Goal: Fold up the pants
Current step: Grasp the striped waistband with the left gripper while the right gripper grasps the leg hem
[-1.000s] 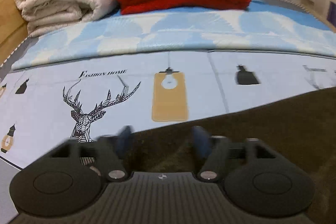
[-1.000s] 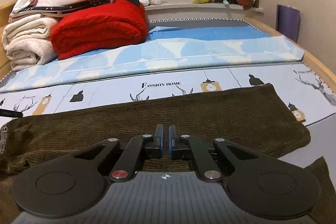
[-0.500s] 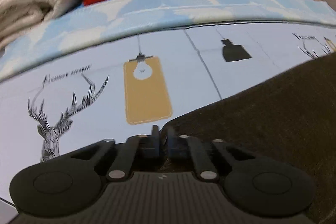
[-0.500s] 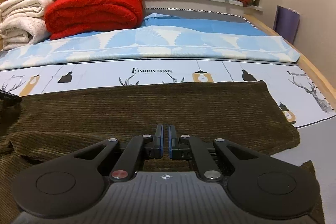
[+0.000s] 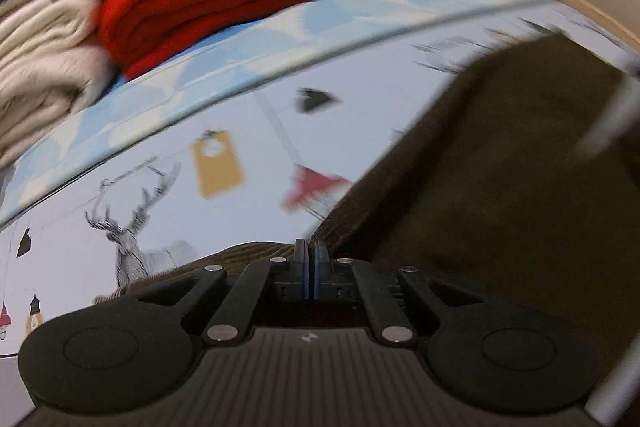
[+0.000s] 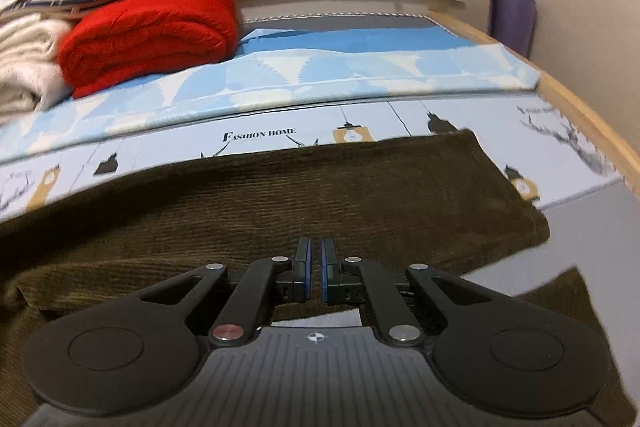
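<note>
The left gripper [image 5: 310, 255] has its jaws pressed together on an edge of the brown corduroy pants [image 5: 500, 195], the cloth rising off the bedsheet [image 5: 248, 131] towards the tips; the blur in this view suggests the hand is in mid-swing. The right gripper [image 6: 316, 259] is likewise closed, its tips low over the pants [image 6: 320, 195], though whether cloth is caught between them cannot be told from its view. The pants lie spread across the printed bedsheet [image 6: 460, 115], one leg end reaching towards the wooden bed edge [image 6: 592, 123]. The step in hand looks like a fold being carried over: the pinched edge is probably meant to travel across and land on the far part of the garment. The next move calls for both hands keeping pace so the cloth lands flat and edges line up. A red blanket [image 6: 152, 35] and cream blankets [image 5: 44, 63] are stacked well beyond the pants, out of the way; nothing blocks the fold.
</note>
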A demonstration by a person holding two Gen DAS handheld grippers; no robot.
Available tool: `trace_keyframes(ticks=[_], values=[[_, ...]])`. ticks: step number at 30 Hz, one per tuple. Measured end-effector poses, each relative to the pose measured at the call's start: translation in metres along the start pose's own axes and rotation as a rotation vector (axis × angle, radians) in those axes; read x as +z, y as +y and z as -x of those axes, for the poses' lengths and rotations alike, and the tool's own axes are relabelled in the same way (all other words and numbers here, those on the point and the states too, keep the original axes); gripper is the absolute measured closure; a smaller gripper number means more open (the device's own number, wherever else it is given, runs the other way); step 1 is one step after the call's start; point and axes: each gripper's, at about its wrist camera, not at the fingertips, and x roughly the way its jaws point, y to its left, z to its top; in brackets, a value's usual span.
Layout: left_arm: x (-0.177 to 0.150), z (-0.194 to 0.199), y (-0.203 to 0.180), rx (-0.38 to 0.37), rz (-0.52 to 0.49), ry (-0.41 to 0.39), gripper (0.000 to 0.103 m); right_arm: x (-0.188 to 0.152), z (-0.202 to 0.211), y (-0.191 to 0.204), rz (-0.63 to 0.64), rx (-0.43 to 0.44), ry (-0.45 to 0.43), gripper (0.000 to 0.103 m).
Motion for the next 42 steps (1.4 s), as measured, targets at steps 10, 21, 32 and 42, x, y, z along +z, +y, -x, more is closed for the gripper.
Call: trace_keyframes(ticks=[10, 21, 32, 42], values=[[-0.087, 0.066, 0.019, -0.129, 0.421, 0.106, 0.069, -0.020, 0.008, -0.013, -0.107, 0.047, 0.067, 0.098], [-0.127, 0.009, 0.096, -0.154, 0.962, 0.340, 0.040, -0.015, -0.003, -0.024, -0.251, 0.084, 0.051, 0.098], [-0.125, -0.025, 0.106, -0.144, 1.072, 0.404, 0.034, -0.001, -0.046, -0.055, -0.420, 0.147, 0.082, 0.097], [-0.116, -0.003, 0.122, 0.029, 1.176, 0.218, 0.040, 0.002, -0.112, -0.078, -0.668, 0.173, 0.093, 0.088]])
